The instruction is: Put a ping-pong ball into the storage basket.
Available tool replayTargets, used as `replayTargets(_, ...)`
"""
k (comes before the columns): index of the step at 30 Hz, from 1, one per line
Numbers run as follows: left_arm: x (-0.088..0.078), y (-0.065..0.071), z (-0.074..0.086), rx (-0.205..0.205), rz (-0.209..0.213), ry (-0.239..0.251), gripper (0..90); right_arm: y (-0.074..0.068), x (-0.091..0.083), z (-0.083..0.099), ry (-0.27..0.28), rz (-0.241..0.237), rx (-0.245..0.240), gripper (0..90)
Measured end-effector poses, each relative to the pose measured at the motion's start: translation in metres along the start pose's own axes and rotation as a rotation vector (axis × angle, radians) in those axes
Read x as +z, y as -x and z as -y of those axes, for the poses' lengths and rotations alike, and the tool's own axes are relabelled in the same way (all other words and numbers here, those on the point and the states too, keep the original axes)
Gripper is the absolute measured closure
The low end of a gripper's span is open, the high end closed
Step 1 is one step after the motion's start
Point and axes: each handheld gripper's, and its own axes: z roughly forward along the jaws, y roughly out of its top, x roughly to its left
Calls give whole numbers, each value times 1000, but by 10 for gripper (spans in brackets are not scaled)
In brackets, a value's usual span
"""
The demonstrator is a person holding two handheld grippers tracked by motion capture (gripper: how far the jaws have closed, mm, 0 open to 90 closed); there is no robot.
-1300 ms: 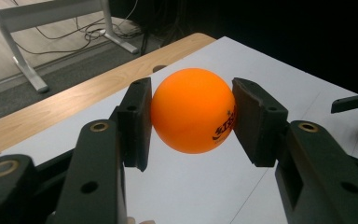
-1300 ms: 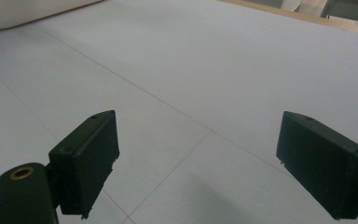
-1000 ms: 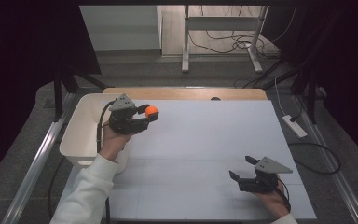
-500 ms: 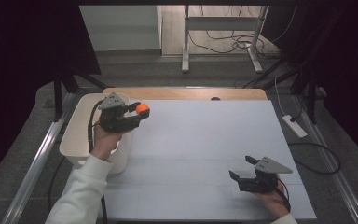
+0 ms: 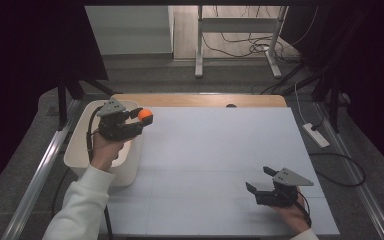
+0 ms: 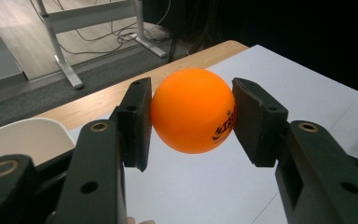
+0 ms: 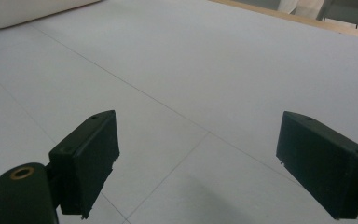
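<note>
**Ball clamped in my left jaws, right jaws standing wide**

I am holding the orange ball (image 6: 193, 110) in my left gripper (image 5: 139, 119), the jaws clamped on it from both sides. Looking along those jaws, I am seeing the ball pressed between the two black pads (image 6: 137, 123), with small dark print on its lower right face. The ball is sitting clear of the counter (image 5: 220, 160), up in the air between the pads.

From the high view, my left hand (image 5: 105, 150) is reaching over the white bin (image 5: 77, 155) at the counter's left edge, and the ball (image 5: 145, 115) is showing just past the bin's far right corner, over the pale sheet. My white sleeve (image 5: 82, 205) is coming in from the bottom left.

My right gripper (image 5: 257, 186) is resting low near the counter's front right corner, well apart from the ball and the bin. Its jaws are standing wide apart with nothing between them; looking along them I am seeing bare pale sheet with thin seam lines, and a bit of the bin (image 7: 23, 11) at the top left.

Behind the counter, a wooden strip (image 5: 200, 100) is running along the far edge.
</note>
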Motion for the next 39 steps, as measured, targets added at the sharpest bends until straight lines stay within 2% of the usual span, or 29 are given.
replayTargets(16, -8, -15, 3, -29, -47, -2, 508, 0, 0, 0, -3, 1, -1, 128)
replayTargets(22, -13, -25, 6, -52, -77, -2, 507, 0, 0, 0, -6, 3, -2, 128)
replayTargets(39, -20, -44, 12, -83, -144, -26, 507, -1, 1, 0, -9, 2, -5, 128)
